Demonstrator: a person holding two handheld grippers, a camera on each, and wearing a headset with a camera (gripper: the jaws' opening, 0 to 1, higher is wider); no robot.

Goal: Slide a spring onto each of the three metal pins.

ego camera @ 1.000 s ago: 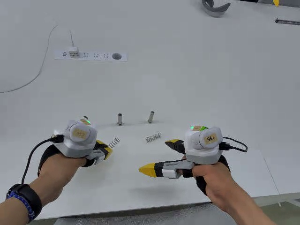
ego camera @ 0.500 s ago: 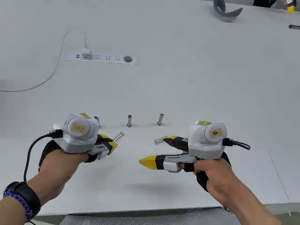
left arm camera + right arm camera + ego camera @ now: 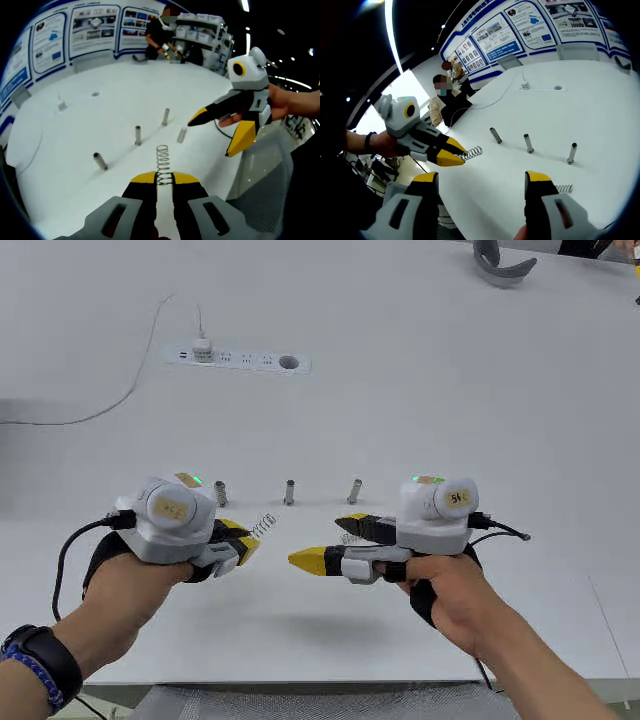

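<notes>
Spring (image 3: pixel 162 159) lifted off table (image 3: pixel 400 390), pinched between left gripper (image 3: pixel 162 176) jaws

Three pins (image 3: pixel 289 492) upright (in row); spring (image 3: pixel 564 188) lying near

**A:** Where is the left gripper (image 3: pixel 243 546)?

**B:** Low on the left, over the white table (image 3: pixel 420 390). Its jaws are closed on a spring (image 3: pixel 263 525) that juts out toward the pins.

**A:** And the right gripper (image 3: pixel 327 543)?

**B:** It faces the left one, jaws spread wide. A second spring (image 3: pixel 349 538) lies on the table just behind its far jaw.

**A:** The pins?

**B:** Three stand upright in a row: left pin (image 3: pixel 221 494), middle pin (image 3: pixel 289 492), right pin (image 3: pixel 354 491). A power strip (image 3: pixel 240 359) lies well beyond them.
</notes>
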